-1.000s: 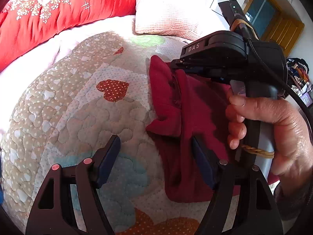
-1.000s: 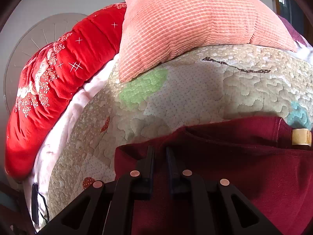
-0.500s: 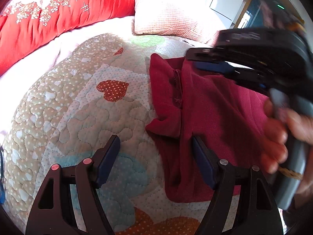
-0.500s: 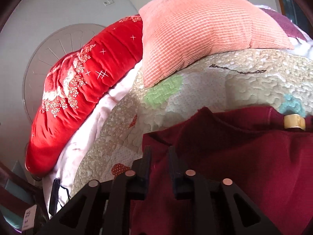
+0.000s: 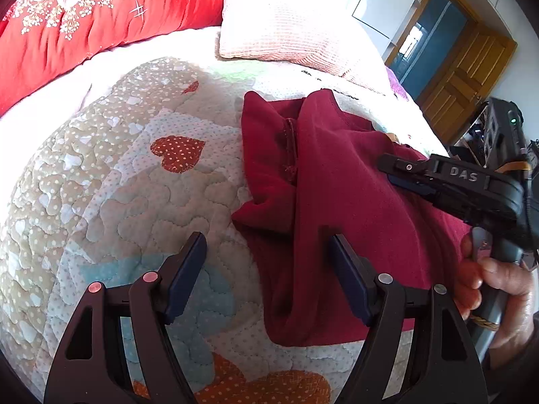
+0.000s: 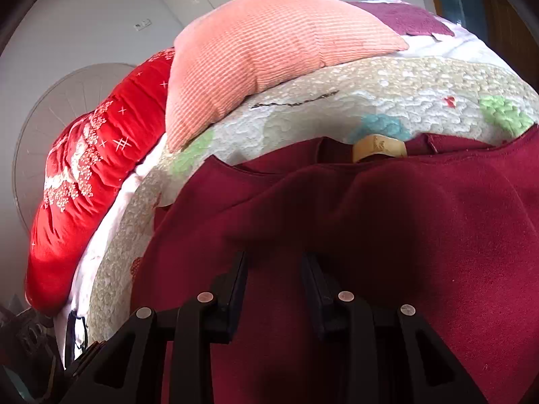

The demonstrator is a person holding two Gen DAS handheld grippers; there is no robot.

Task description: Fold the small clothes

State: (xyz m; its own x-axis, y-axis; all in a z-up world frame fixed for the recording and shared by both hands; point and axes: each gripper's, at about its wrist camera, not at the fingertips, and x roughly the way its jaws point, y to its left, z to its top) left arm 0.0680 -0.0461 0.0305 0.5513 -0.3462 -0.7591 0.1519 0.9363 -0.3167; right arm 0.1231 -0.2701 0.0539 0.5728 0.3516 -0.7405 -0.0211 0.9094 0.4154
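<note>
A dark red garment (image 5: 340, 202) lies partly folded on the quilted bed cover (image 5: 118, 185), its left side folded in over the body. My left gripper (image 5: 266, 252) is open, hovering over the garment's lower left edge, its right finger above the cloth. My right gripper (image 6: 274, 269) is open and empty, low over the garment (image 6: 370, 235), with red cloth showing between its fingers. It also shows in the left wrist view (image 5: 404, 175), hand-held at the garment's right side. A tan neck label (image 6: 379, 148) shows at the collar.
A pink ribbed pillow (image 6: 269, 57) and a red embroidered quilt (image 6: 87, 175) lie at the head of the bed. A purple cloth (image 6: 401, 20) lies behind the pillow. A wooden door (image 5: 468, 77) stands at the far right.
My right gripper has let go of the garment, opened, and drawn back to the right and toward the near side. The folded cloth now lies flat. My left gripper has stayed in place.
</note>
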